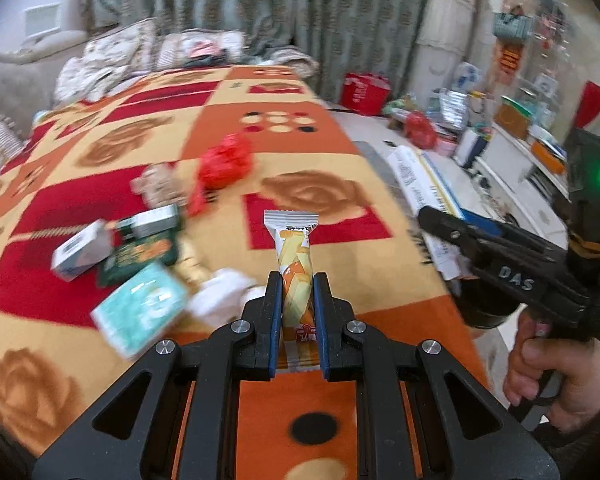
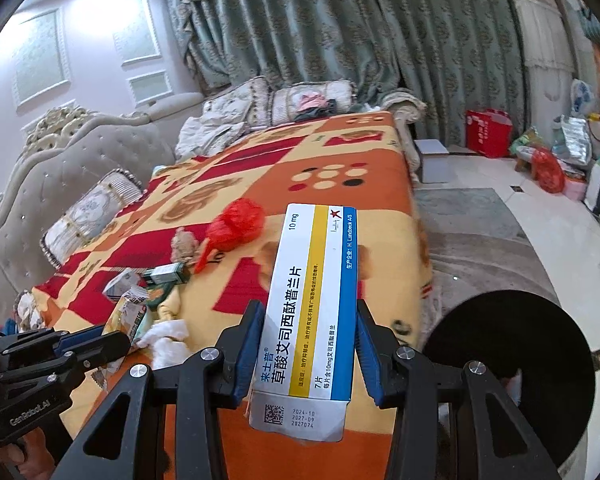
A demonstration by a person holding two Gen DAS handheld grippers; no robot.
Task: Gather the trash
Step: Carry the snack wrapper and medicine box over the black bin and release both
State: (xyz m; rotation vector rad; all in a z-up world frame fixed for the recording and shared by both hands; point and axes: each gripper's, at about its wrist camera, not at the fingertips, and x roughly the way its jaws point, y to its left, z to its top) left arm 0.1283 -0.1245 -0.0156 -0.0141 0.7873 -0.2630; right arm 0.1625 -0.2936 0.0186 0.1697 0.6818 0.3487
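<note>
While both claws carry a piece each, the rest of the litter lies on the bed (image 1: pixel 332 148) near its left edge. Clamped tight, the left claw (image 1: pixel 298 300) holds a snack wrapper (image 1: pixel 296 264) upright by its lower half. Part-open, the right claw (image 2: pixel 306 344) grips a medicine box (image 2: pixel 308 320) across its width, probably bound for the black bin (image 2: pixel 512 364), which only the right view shows.

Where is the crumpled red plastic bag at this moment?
The crumpled red plastic bag lies on the patterned orange blanket, left of centre in both wrist views, just right of a small beige plush toy.
</note>
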